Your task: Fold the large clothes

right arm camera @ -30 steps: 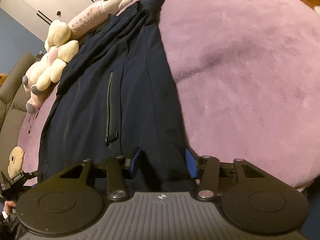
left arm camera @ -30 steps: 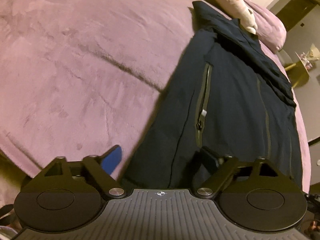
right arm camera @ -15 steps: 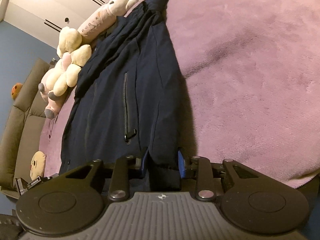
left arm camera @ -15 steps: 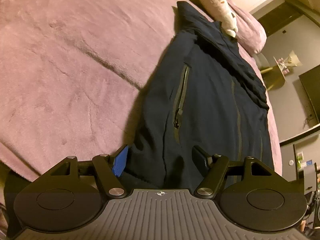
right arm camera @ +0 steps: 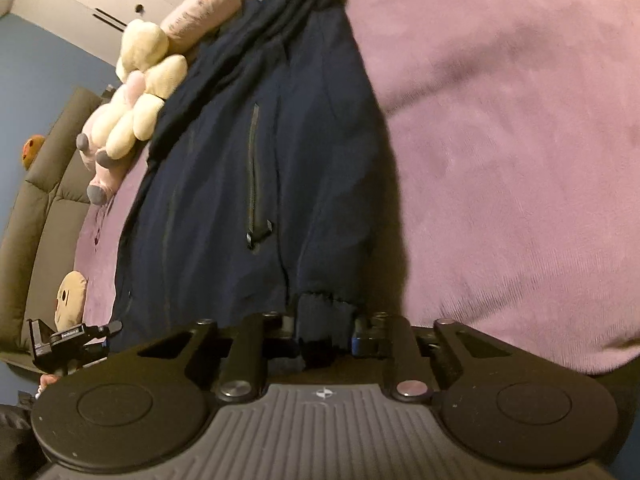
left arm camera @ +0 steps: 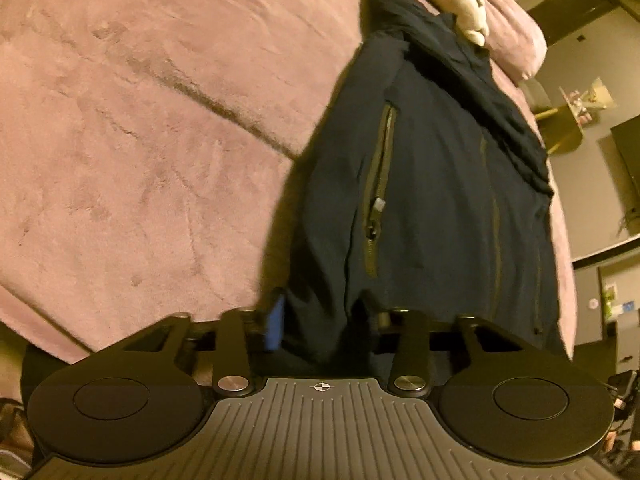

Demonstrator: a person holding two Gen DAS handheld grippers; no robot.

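Garment: a dark navy jacket (left arm camera: 432, 184) lies lengthwise on the bed (left arm camera: 140, 120), hem nearest the cameras, collar end far away by the soft toys (right arm camera: 136, 92); it looks already narrowed, with the sides turned in (a judgement from its slim outline).

Bed: covered in a pinkish-purple plush blanket, bare on the outer side of the jacket in each view.

Left hand-held gripper (left arm camera: 320, 320): jaws closing on the hem's left corner; a bunched fold of navy cloth sits between the blue pad (left arm camera: 275, 326) and the opposite finger, and both appear to press on it.

Right hand-held gripper (right arm camera: 326, 330): jaws closing on the hem's right corner; a ribbed-looking band of cloth stands between them, filling the gap.

Pocket zips: one on each front panel (left arm camera: 378, 196), (right arm camera: 253, 176), lying flat and shut (not in the way).

Step in hand: taking hold of the bottom edge at both corners, before any lift.

Next move calls for: both grips firm, then the two corners raised together and carried towards the collar, kept level and equally apart so the hem lands square.

Risk: the fabric looks thick and padded, so a shallow pinch could slip (the left bite seems the bulkier).

Other hand-held gripper: the left one shows at the lower left of the right wrist view (right arm camera: 74, 340), beside the jacket's hem.
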